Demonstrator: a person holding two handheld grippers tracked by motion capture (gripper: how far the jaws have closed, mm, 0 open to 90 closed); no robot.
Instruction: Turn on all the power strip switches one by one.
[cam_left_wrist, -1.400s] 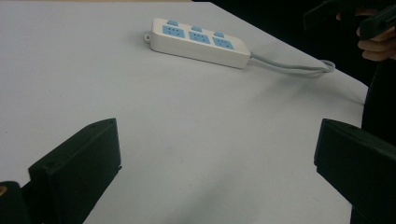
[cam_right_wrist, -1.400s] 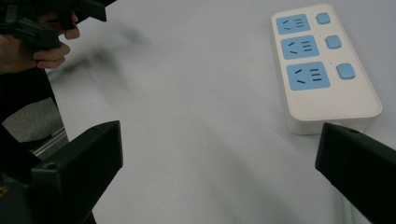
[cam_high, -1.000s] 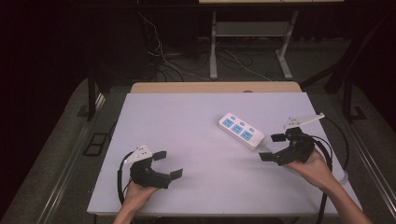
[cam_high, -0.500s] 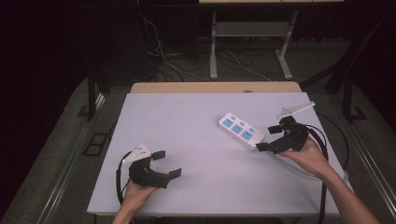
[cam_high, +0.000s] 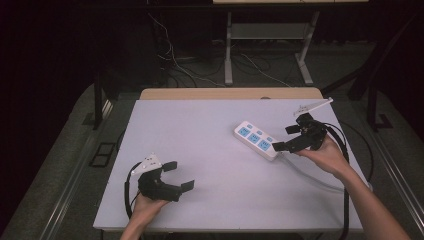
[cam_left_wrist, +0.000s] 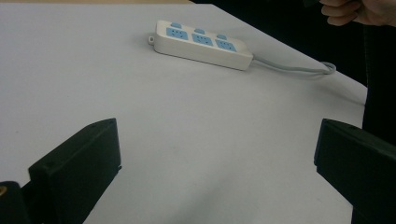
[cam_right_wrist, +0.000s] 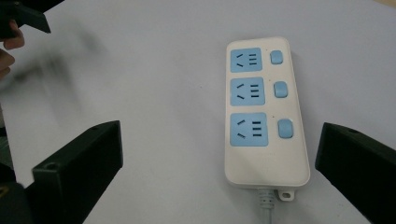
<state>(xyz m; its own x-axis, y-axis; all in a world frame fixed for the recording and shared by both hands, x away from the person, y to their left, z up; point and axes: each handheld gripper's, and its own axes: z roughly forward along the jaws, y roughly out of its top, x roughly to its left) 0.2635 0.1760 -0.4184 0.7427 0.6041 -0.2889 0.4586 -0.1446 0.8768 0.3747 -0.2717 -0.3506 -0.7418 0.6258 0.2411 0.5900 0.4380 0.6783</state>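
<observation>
Both grippers have jaws wide apart; right gripper (cam_high: 288, 137) hovers just beside the power strip's (cam_high: 257, 139) cord end; left gripper (cam_high: 178, 174) sits near-left, well away.

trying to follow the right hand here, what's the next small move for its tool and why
Probably ease the right tool down and forward over the cord end of the power strip. Its jaws stand wide open with nothing between them, and in the right gripper view the strip lies flat just ahead, nearer one jaw than the other.
</observation>
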